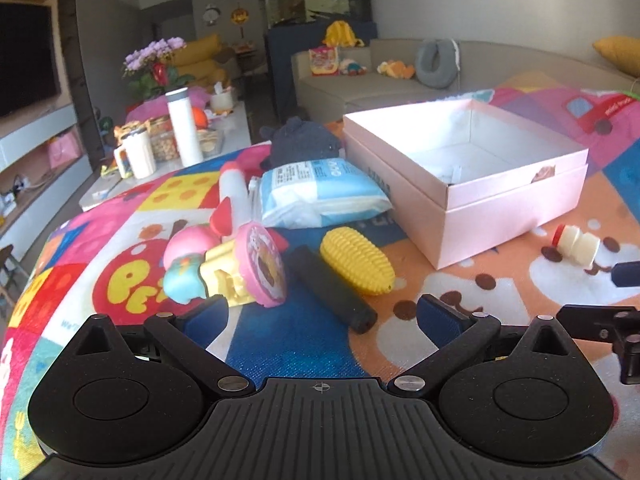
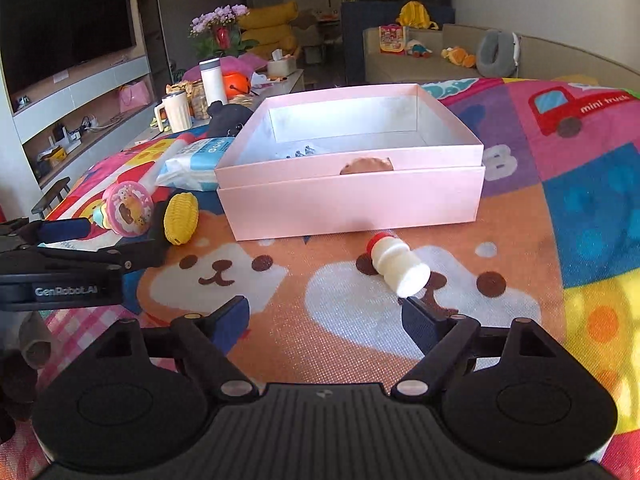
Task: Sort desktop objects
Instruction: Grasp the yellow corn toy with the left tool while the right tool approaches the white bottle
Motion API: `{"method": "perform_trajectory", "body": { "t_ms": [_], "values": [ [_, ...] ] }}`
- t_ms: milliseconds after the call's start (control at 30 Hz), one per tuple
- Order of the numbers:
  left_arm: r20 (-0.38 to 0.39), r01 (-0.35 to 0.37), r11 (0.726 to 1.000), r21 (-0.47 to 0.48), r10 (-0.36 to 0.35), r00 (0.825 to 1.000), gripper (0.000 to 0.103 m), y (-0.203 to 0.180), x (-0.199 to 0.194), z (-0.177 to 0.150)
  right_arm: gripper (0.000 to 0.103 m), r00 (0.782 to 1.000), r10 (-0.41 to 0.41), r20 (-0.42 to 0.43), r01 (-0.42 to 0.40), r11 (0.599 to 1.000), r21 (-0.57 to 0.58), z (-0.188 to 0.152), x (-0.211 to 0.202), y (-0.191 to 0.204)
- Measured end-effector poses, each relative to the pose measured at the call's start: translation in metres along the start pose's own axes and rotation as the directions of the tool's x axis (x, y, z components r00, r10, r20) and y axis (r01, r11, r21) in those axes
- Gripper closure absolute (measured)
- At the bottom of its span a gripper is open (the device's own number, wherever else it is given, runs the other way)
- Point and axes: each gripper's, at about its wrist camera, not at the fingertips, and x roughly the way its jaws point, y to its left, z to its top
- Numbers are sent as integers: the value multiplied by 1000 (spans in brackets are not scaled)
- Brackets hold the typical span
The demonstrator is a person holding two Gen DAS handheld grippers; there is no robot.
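Observation:
An open pink box [image 1: 500,216] [image 2: 352,200] stands on a colourful cartoon mat [image 2: 280,280]. My left gripper [image 1: 322,312] is open low over the mat. A black foam cylinder [image 1: 332,288] lies loose just ahead between its fingers, which do not touch it. Beyond it lie a yellow corn toy [image 1: 358,266] [image 2: 181,219], a pink round toy [image 1: 264,268] [image 2: 128,208] and a blue-white wipes pack [image 1: 320,192]. My right gripper [image 2: 326,312] is open too. A small white bottle with a red cap [image 2: 396,266] [image 1: 576,244] lies on its side just ahead of the right finger.
A dark plush [image 1: 300,144] and a white tube with a red cap [image 1: 234,196] lie behind the toys. The left tool's black body [image 2: 60,280] fills the left edge of the right wrist view. Past the mat's left edge stands a low table with a flask [image 1: 184,128] and a mug [image 1: 138,156].

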Motion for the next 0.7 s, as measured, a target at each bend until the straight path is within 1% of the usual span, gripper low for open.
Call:
{"method": "perform_trajectory", "body": {
  "t_ms": [67,133,200,267,400,500,567,633,700],
  "values": [
    [-19,-27,999,33,28,999,0,-3,4,-1,9,1000,5,-2,-5,1000,9,-2,1,-2],
    [-34,-53,997,51,55,998,0,-2,7,-2,5,1000,7,-11,-7,1000,21,-3,4,-4],
    [-43,-73,995,66,76,996,0,2,10,-1,4,1000,12,-20,-12,1000,23,-3,7,-3],
    [-45,-92,992,84,96,994,0,7,12,-1,0,999,13,-32,-12,1000,22,-3,10,-1],
    [-33,-154,980,123,160,987,0,18,14,2,0,999,0,-36,0,1000,8,-4,12,2],
    [-40,-170,979,110,176,984,0,29,15,4,0,999,-18,-43,17,1000,-12,-5,13,6],
    [-38,-149,985,87,152,988,0,34,12,6,0,998,-33,-53,32,999,-32,-5,15,10],
    [-16,-73,995,60,74,997,0,37,4,7,0,996,-50,-69,46,997,-60,-4,17,13],
    [17,13,999,45,-14,1000,0,34,-6,7,0,996,-59,-73,53,996,-76,-5,18,15]
  ]
}}
